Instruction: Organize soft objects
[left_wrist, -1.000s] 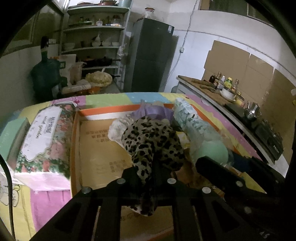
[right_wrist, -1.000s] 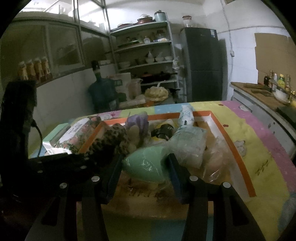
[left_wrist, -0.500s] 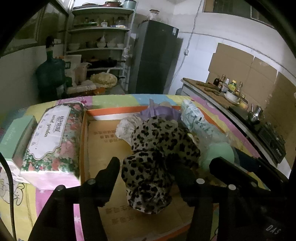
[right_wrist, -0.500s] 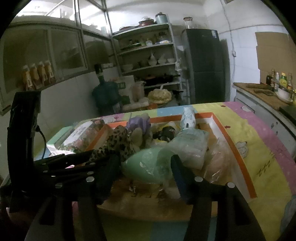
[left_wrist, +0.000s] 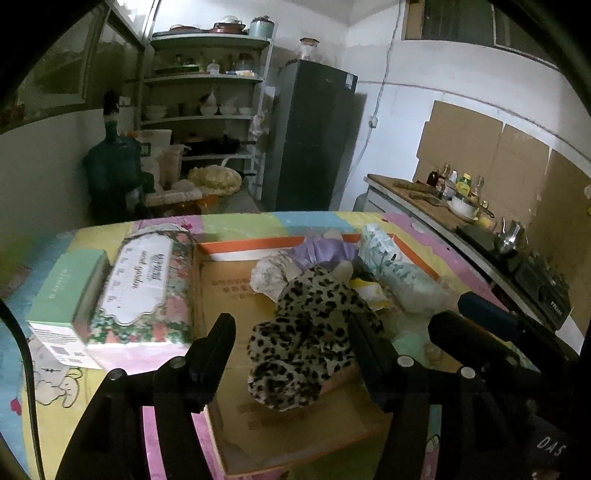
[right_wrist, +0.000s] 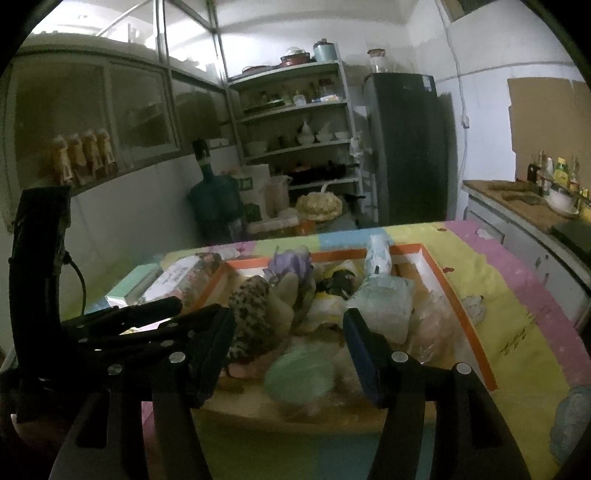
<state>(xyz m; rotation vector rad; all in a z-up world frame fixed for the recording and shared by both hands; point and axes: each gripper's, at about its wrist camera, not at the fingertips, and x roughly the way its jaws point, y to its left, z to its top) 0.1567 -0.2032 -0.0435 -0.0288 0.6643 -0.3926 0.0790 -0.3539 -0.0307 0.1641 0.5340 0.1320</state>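
A leopard-print soft item (left_wrist: 306, 332) lies in the shallow cardboard tray with an orange rim (left_wrist: 236, 295), next to a purple soft item (left_wrist: 325, 251) and clear plastic packs (left_wrist: 399, 273). My left gripper (left_wrist: 291, 336) is open, its fingers either side of the leopard item and not closed on it. In the right wrist view my right gripper (right_wrist: 288, 328) is open just above a pale green bagged item (right_wrist: 303, 376) that rests in the tray (right_wrist: 469, 310). The leopard item (right_wrist: 251, 314) shows there too.
A floral tissue pack (left_wrist: 144, 288) and a green box (left_wrist: 66, 291) lie left of the tray on the pastel mat (right_wrist: 517, 314). A blue-grey soft item (right_wrist: 572, 417) lies at the mat's right edge. Shelves, a fridge and a counter stand behind.
My left gripper opened and let go of the leopard item, which now lies in the tray. My right gripper opened, released the green bagged item, and drew back.
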